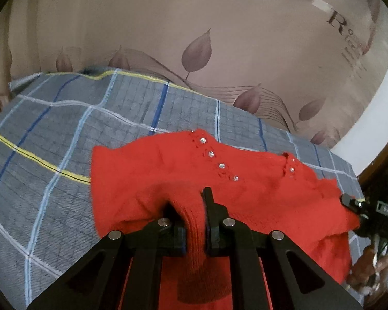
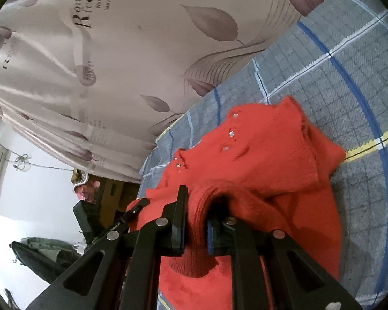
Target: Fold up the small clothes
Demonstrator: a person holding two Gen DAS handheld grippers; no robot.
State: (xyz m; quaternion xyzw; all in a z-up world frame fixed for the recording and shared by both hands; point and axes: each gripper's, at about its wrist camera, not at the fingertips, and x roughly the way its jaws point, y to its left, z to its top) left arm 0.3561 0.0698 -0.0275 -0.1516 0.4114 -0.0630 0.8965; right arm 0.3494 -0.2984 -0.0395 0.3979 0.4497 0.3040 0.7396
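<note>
A small red knitted sweater [image 1: 168, 170] with shiny studs along its seams lies partly lifted over a grey checked blanket [image 1: 51, 134]. My left gripper [image 1: 195, 206] is shut on a ribbed edge of the sweater. My right gripper [image 2: 199, 206] is shut on another ribbed edge of the same red sweater [image 2: 271, 149]. The right gripper also shows at the right edge of the left wrist view [image 1: 354, 204], holding the sweater's far side. The left gripper shows in the right wrist view [image 2: 137, 209] at the sweater's left edge. The cloth hangs stretched between both grippers.
The grey checked blanket [image 2: 349, 82] covers the bed. A beige curtain with leaf prints [image 1: 219, 38] hangs behind the bed. A white wall and dark clutter [image 2: 51, 253] lie off the bed's end.
</note>
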